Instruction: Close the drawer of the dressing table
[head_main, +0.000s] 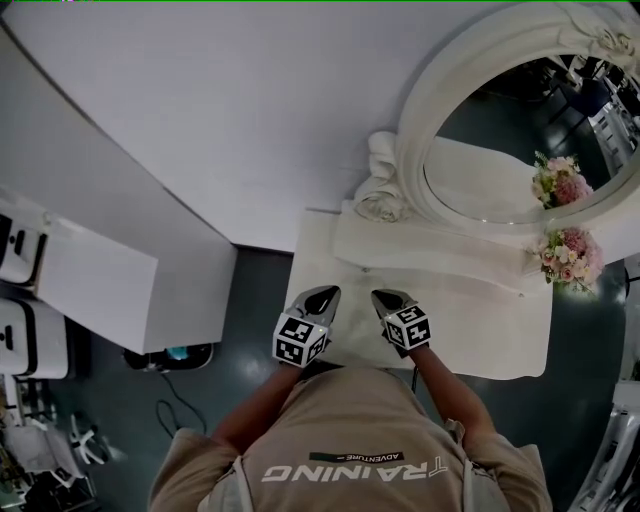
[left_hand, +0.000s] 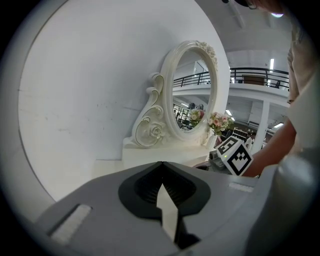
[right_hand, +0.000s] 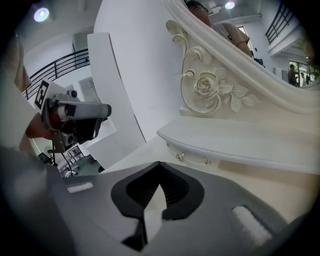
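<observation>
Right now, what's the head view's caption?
Over a white dressing table hover left gripper and right gripper, both shut.

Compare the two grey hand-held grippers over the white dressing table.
The grey left gripper angles toward the right; the grey right gripper angles toward the left. The left gripper sits nearer the white dressing table's left edge; the right gripper sits nearer its middle. Both are shut and empty.
</observation>
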